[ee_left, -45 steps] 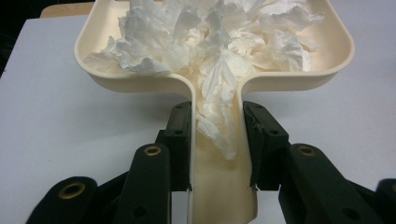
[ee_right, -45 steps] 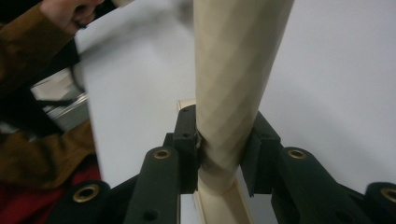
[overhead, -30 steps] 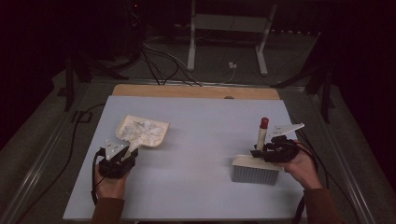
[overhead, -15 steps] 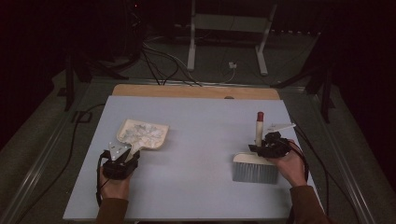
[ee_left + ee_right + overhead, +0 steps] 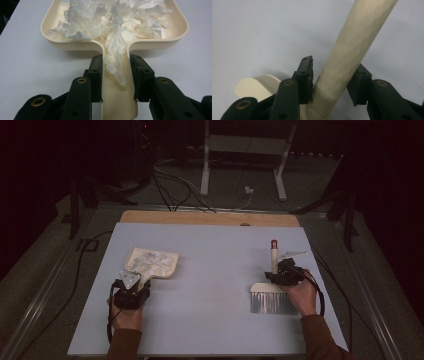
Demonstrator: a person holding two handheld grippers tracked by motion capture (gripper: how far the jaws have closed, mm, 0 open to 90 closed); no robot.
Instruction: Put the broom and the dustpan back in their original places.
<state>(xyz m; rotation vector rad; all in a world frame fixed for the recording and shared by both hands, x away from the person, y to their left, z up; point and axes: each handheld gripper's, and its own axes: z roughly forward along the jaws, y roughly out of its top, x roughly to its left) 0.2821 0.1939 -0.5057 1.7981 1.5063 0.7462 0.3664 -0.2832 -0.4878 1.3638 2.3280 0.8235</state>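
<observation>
Brush (image 5: pixel 273 292) lowered, handle btwn right tool (image 5: pixel 332 82) pads

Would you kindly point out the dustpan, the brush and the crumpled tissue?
dustpan (image 5: pixel 177 30): left gripper view, on its right wall.
brush (image 5: pixel 272 302): high view, on the bristles.
tissue (image 5: pixel 100 20): left gripper view, on the middle of the heap in the pan.
</observation>
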